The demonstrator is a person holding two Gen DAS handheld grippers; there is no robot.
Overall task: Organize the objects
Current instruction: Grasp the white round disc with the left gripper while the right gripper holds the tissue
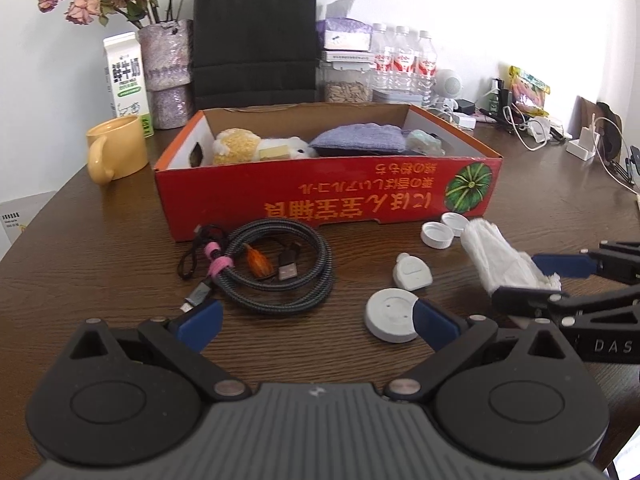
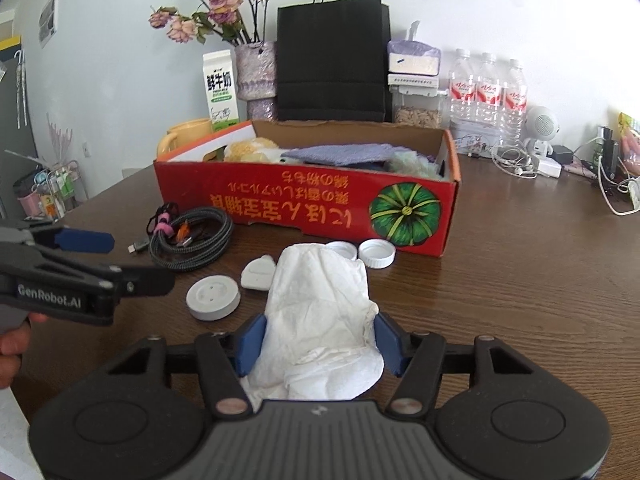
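A red cardboard box [image 1: 320, 196] [image 2: 300, 204] stands open on the brown table, holding a plush toy [image 1: 240, 146] and a purple cloth [image 1: 360, 138]. In front of it lie a coiled braided cable [image 1: 276, 264] [image 2: 192, 240], a white disc [image 1: 392, 314] [image 2: 214, 296], a small white plug-shaped piece [image 1: 412, 272] [image 2: 259, 272] and two white caps [image 1: 438, 236] [image 2: 376, 254]. My right gripper [image 2: 320, 340] [image 1: 540, 280] is shut on a crumpled white tissue wad [image 2: 320, 300] [image 1: 500, 256]. My left gripper [image 1: 316, 320] [image 2: 120, 260] stands open over bare table, between cable and disc.
Behind the box stand a yellow mug [image 1: 118, 148], a milk carton [image 1: 126, 76], a black paper bag [image 1: 256, 32] and water bottles [image 1: 404, 60]. Chargers and loose wires [image 1: 532, 128] crowd the back right. A person's hand [image 2: 12, 344] holds the left gripper.
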